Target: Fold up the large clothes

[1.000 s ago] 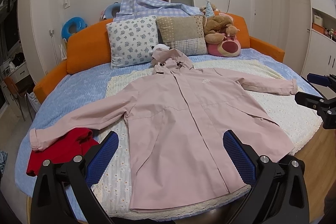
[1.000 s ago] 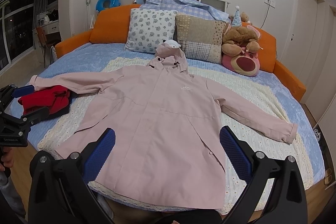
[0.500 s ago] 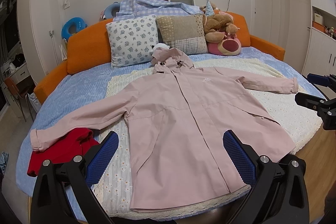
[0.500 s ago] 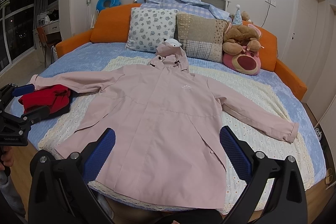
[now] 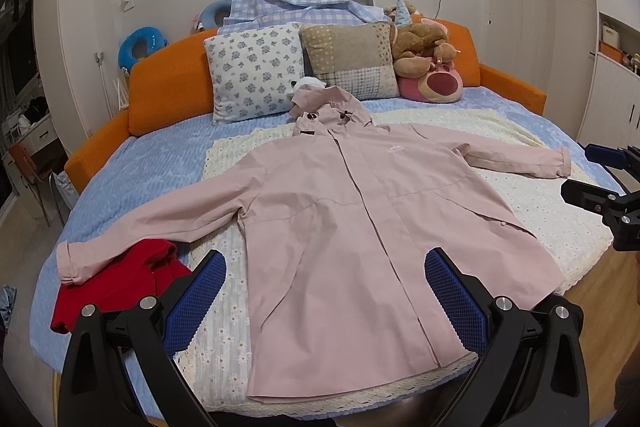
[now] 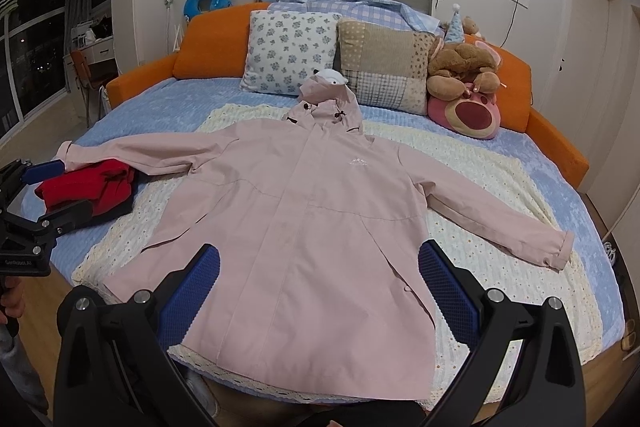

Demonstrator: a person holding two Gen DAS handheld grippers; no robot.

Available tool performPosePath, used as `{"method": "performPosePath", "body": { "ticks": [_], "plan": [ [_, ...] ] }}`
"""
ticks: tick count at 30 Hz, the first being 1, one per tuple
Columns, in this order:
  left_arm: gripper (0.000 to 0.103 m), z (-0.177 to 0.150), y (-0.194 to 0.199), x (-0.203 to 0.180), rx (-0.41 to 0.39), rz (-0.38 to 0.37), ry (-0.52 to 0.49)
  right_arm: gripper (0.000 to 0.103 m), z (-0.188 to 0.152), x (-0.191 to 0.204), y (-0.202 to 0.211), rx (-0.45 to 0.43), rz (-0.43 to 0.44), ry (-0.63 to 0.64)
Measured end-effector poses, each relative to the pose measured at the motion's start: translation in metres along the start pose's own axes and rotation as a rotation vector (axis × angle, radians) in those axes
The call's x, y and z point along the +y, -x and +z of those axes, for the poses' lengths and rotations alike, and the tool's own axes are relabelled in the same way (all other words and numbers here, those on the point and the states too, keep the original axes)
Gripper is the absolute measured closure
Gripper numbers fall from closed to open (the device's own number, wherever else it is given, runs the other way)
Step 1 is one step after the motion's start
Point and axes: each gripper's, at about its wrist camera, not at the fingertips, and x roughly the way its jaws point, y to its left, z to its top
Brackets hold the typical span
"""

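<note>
Jacket: we see the pink hooded jacket (image 5: 352, 227) spread flat, frame centre, on a cream blanket (image 5: 532, 223).
Left gripper (image 5: 326, 291): released, empty, at bottom.
Right gripper (image 6: 318, 287): released, empty.
Lower left: red garment (image 5: 116, 283).

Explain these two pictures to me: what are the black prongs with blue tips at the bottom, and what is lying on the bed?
No robot arm here: a person holds a two-finger tool in each hand, each with a camera looking along its fingers. One picture comes from the left gripper, the other from the right gripper. The blue parts are grip pads. Both are open and hold nothing.

On the bed, over a cream lace blanket, a pink hooded jacket lies flat, front up, sleeves spread, not yet folded. A red garment sits by one cuff. At the headboard are a floral pillow, a patchwork pillow and plush toys.
</note>
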Motion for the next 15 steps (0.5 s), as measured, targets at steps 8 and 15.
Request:
{"method": "performPosePath", "body": {
  "ticks": [8, 15],
  "plan": [
    [0.002, 0.0010, 0.0003, -0.0009, -0.001, 0.000, 0.001, 0.005, 0.0013, -0.0006, -0.0010, 0.001, -0.001, 0.001],
    [0.002, 0.0061, -0.0001, 0.0039, -0.015, 0.000, 0.015, 0.005, 0.0084, 0.0044, -0.0080, -0.014, 0.024, 0.004]
  ]
}}
